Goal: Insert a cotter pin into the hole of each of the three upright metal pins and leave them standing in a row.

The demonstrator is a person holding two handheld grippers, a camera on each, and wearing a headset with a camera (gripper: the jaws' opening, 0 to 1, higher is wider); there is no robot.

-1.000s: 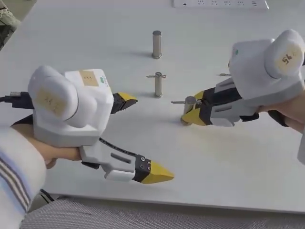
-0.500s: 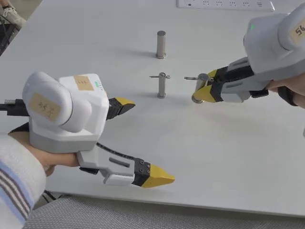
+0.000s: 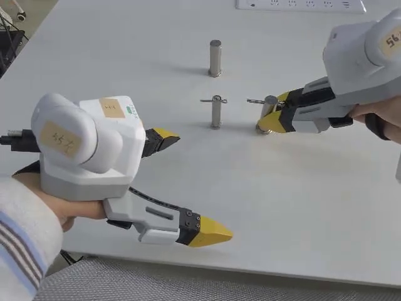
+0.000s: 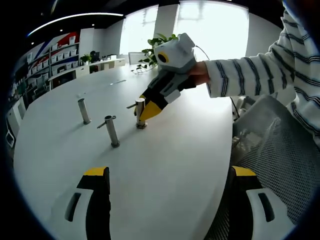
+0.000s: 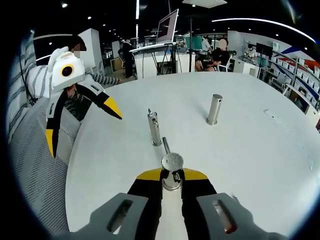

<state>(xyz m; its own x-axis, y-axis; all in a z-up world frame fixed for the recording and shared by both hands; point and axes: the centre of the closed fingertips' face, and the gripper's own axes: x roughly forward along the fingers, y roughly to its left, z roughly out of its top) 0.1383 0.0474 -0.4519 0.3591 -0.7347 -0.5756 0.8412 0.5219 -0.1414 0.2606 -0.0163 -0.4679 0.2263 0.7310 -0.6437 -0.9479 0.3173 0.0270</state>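
White table [image 3: 301, 207] is taking up most of the head view, w/ a grey mesh chair [image 3: 125, 282] showing below its near edge.

L gripper [image 3: 202, 185] is hovering low-left over the table, gripped by a hand in a striped sleeve [image 3: 19, 244]. Its jaws are gaping wide w/ nothing btwn them. L gripper view [image 4: 169, 172] is giving the same wide gap over bare tabletop. It's sitting well apart from all the pins.

R gripper [image 3: 270, 114] is reaching in from the right, jaws drawn narrow and clamping the near pin [image 3: 269, 108] by its shaft. R gripper view [image 5: 172, 176] is showing both yellow tips pressing on either side of that pin.

Power strip [image 3: 301, 5] is lying along the table's far edge.

Near pin is standing upright, base looking to be touching the table, just right of the mid pin [image 3: 217, 114] in the head view. Mid pin is standing free and upright. Far pin [image 3: 215, 58] is standing upright beyond it, apart from both.

Mid cotter [image 3: 213, 100] is sitting crosswise thru the mid pin's top. Near cotter [image 3: 255, 101] is sticking out sideways from the near pin's top, pointing toward the mid pin.
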